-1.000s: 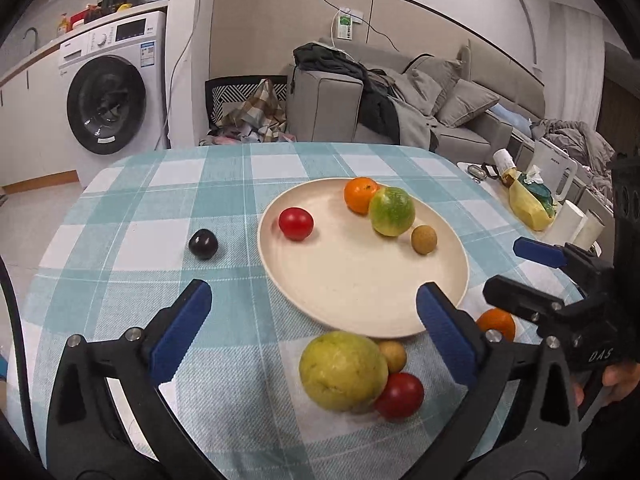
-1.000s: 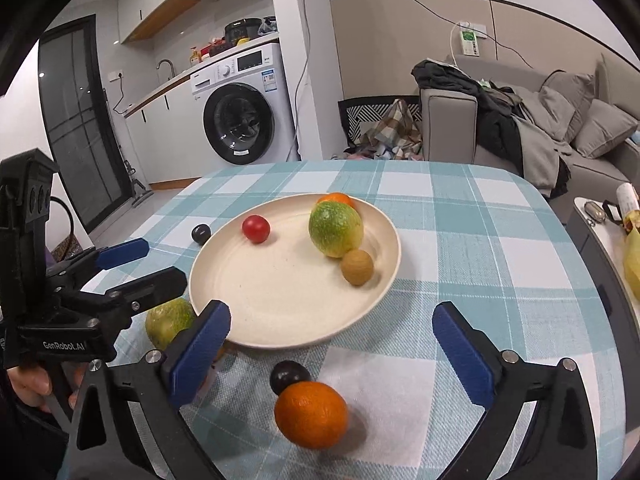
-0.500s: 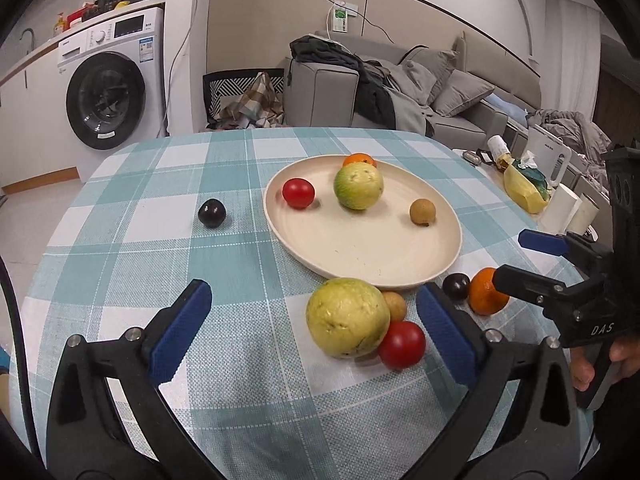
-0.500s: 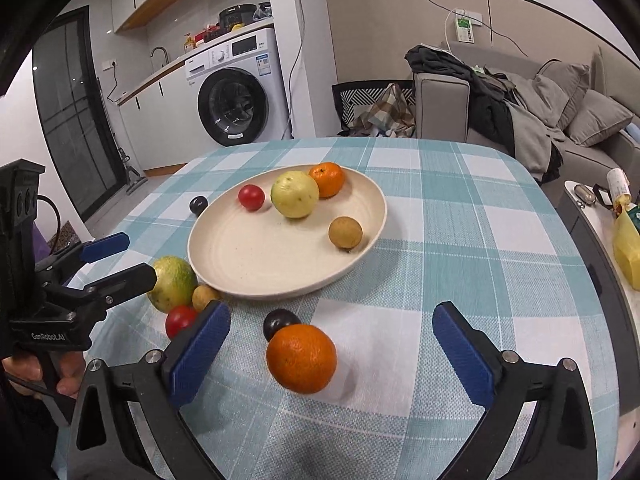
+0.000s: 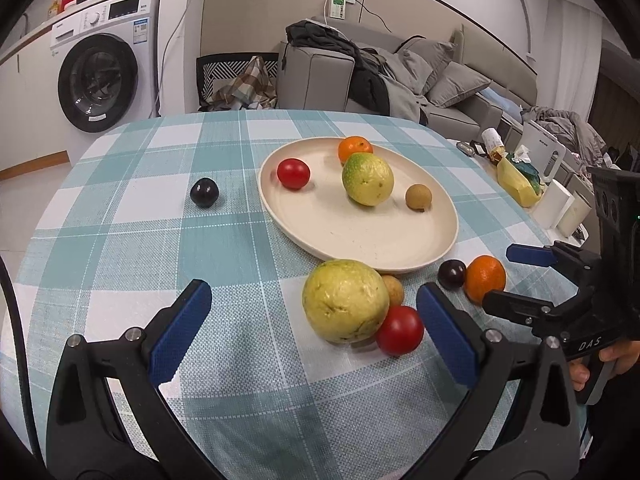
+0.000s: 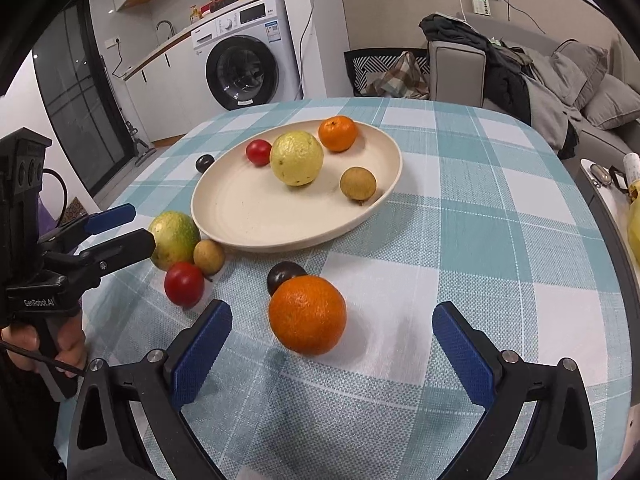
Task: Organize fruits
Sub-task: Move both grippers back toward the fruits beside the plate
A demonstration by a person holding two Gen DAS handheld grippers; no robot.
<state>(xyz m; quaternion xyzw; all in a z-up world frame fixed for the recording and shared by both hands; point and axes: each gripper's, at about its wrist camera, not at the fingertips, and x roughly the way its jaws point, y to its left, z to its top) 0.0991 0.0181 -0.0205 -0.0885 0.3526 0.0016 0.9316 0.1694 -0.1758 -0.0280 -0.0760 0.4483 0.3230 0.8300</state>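
A cream plate [image 5: 360,236] [image 6: 248,216] holds a tomato [image 5: 293,173], a small orange [image 5: 354,149], a yellow-green citrus [image 5: 367,178] and a brown longan [image 5: 418,197]. In front of it on the table lie a large yellow-green citrus [image 5: 345,300], a longan [image 5: 394,289], a tomato [image 5: 399,330], a dark plum [image 5: 451,274] and an orange [image 6: 307,314]. Another plum [image 5: 204,193] lies left of the plate. My left gripper [image 5: 316,336] is open around the large citrus. My right gripper [image 6: 332,352] is open, just short of the orange.
The table has a teal checked cloth [image 5: 140,248]. A side table with a yellow bag [image 5: 516,184] and cups stands at the right. A washing machine [image 5: 100,64] and a sofa [image 5: 400,76] stand behind.
Both grippers have drawn back and lowered toward the table's near edge. The loose fruits now lie closer between the fingers. Nothing was taken hold of.
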